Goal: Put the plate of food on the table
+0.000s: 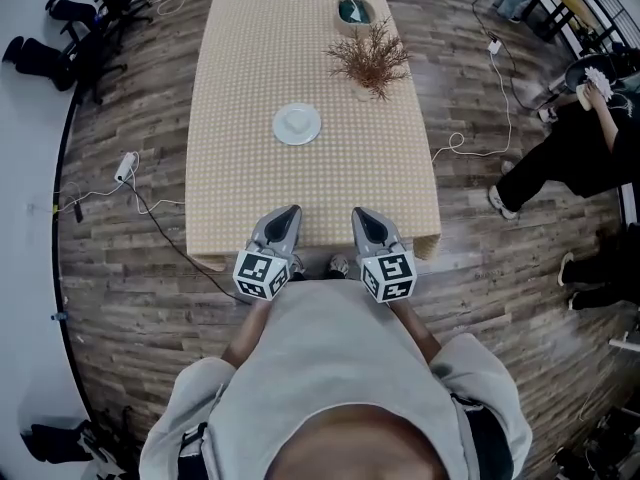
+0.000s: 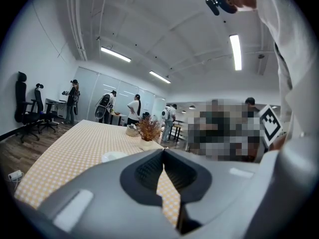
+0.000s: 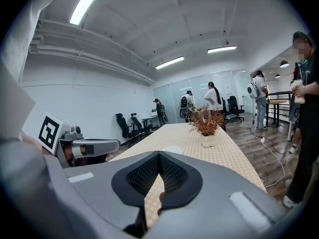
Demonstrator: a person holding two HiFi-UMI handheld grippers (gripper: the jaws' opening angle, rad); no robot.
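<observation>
A white plate (image 1: 297, 124) lies in the middle of the long table (image 1: 240, 198) with its yellow checked cloth. I cannot make out any food on it. Both grippers are held side by side at the table's near edge, short of the plate. My left gripper (image 1: 285, 214) is shut with nothing in its jaws, and so is my right gripper (image 1: 366, 216). In the left gripper view the shut jaws of the left gripper (image 2: 163, 151) point along the table, with the plate (image 2: 113, 156) just beyond. The right gripper (image 3: 159, 155) points the same way, with the plate (image 3: 173, 149) ahead.
A vase of dried brown sprigs (image 1: 370, 63) stands right of the plate, and a small basket (image 1: 354, 10) sits at the far end. A person (image 1: 585, 143) stands right of the table. Cables and a power strip (image 1: 125, 166) lie on the wooden floor. Office chairs (image 1: 60, 53) stand at the far left.
</observation>
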